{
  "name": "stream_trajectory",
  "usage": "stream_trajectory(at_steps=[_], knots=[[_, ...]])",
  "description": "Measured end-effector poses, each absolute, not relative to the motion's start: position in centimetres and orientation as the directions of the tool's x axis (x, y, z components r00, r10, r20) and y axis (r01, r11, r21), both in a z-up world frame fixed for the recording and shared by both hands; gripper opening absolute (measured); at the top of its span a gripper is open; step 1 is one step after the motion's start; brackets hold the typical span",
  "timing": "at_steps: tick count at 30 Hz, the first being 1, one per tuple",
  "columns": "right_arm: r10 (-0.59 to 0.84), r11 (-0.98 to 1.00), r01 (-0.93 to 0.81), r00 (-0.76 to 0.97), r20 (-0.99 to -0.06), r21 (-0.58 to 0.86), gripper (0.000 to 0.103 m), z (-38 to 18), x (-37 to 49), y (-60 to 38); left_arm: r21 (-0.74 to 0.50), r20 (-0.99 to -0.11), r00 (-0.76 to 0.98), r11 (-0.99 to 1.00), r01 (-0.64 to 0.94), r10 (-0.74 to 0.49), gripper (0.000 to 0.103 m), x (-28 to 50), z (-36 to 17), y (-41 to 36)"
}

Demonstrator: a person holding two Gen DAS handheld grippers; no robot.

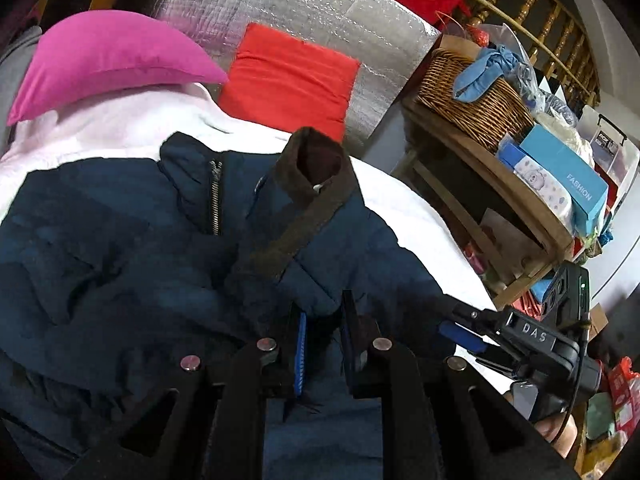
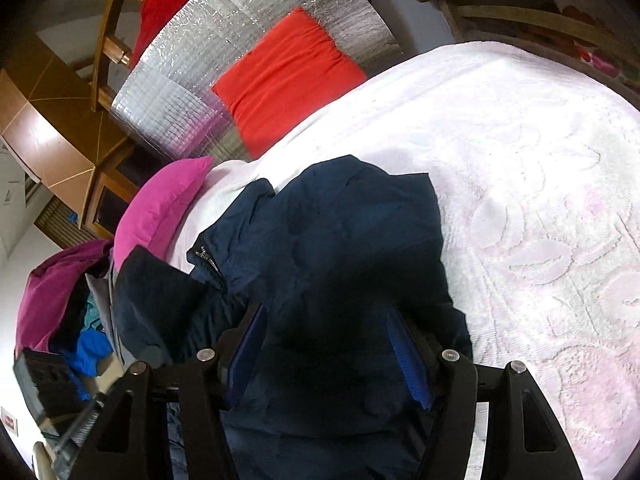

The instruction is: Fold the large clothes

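Note:
A navy puffer jacket (image 1: 120, 240) lies bunched on a white bed cover (image 1: 400, 200), its zip (image 1: 216, 196) and brown-lined collar (image 1: 304, 184) facing up. My left gripper (image 1: 324, 312) is shut on a fold of the jacket just below the collar. At the jacket's right edge my right gripper (image 1: 452, 320) comes in from the side. In the right wrist view the jacket (image 2: 340, 220) fills the wide gap between the blue pads (image 2: 408, 352) of my right gripper (image 2: 328, 320), which is clamped on a thick bundle of it.
A pink pillow (image 1: 108, 56) and a red cushion (image 1: 292, 76) lie at the head of the bed against a silver foil panel (image 1: 280, 0). A wooden shelf (image 1: 520, 200) with a wicker basket (image 1: 472, 100) and boxes stands to the right. Other clothes (image 2: 68, 300) are piled at the left.

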State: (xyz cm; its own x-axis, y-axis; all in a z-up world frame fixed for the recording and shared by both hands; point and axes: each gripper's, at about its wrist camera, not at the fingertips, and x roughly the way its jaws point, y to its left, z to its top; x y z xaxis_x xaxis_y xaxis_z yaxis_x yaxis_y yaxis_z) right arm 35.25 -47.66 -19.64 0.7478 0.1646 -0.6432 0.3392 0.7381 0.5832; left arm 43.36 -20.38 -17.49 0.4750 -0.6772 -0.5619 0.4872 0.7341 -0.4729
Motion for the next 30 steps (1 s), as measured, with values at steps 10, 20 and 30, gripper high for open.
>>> stream_trajectory(at_steps=[10,20,30], knots=[[0.191,0.702,0.334,0.763,-0.618,0.629,0.067,-19.6,34.6,-48.8,-0.514,-0.498,0.351,0.596,0.617,-0.793,0.049,40.7,-16.6,-21.6],[0.338,0.557,0.279,0.784,-0.520,0.782,0.067,-21.0,34.5,-50.1,-0.444,-0.466,0.459,0.648,0.619,-0.757,0.065,40.4,-13.4,-16.5],[0.482,0.358,0.216,0.791,-0.378,0.908,0.067,-22.9,34.9,-50.3,-0.262,-0.686,0.670,0.956,0.134,-0.283,0.066,45.7,-15.8,-5.8]])
